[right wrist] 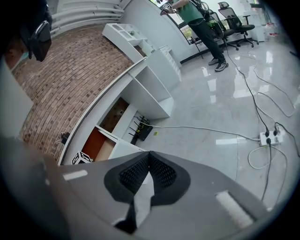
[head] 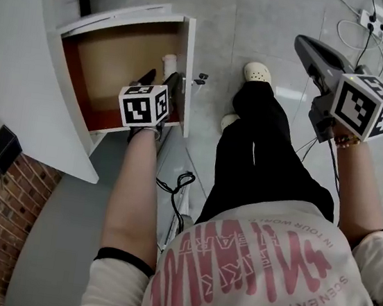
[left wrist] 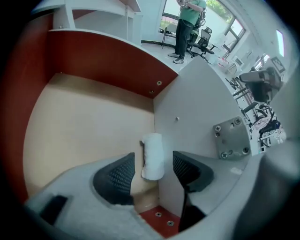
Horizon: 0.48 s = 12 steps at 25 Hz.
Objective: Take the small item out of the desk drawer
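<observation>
The desk drawer [head: 187, 71] is pulled out, showing a tan floor [left wrist: 84, 126] and red-brown sides. A small white roll [head: 169, 61] stands upright in it, close against the inside of the white drawer front. My left gripper [head: 161, 79] reaches down into the drawer. In the left gripper view its jaws [left wrist: 153, 158] stand open on either side of the white roll [left wrist: 153, 157], with a gap showing on both sides. My right gripper [head: 302, 43] is held up over the floor at the right, away from the desk, and its jaws [right wrist: 149, 155] are shut on nothing.
A person's legs and white shoes [head: 259, 72] stand just right of the drawer. A black cable [head: 177, 182] hangs under the desk. A power strip [head: 376, 23] and cords lie on the floor at the far right. A black box [head: 1, 148] is on the brick wall.
</observation>
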Available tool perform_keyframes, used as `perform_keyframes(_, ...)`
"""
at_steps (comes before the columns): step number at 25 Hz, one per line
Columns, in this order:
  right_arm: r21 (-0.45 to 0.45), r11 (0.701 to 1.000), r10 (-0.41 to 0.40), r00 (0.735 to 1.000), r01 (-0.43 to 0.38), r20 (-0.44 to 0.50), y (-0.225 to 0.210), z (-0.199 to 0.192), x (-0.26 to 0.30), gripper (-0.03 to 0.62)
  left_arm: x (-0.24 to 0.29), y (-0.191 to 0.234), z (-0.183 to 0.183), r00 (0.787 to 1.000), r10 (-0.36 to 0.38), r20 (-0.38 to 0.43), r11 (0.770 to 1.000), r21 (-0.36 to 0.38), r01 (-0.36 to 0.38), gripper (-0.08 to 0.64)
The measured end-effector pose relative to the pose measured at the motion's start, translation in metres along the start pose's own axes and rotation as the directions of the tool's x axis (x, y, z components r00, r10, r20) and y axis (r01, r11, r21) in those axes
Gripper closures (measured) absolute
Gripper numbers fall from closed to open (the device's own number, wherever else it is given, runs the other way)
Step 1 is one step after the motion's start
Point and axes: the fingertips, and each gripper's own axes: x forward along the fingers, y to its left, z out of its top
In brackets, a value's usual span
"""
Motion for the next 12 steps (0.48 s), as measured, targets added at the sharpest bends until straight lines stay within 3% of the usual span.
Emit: perform_keyframes(12, 0.022, 1.0, -0.021, 1.0, 0.021, 0.009, -0.008, -0.003, 0.001, 0.583, 0.017, 0.001, -0.002, 0.999, -0.024, -0.049, 0.999, 0.036, 0.025, 0.369)
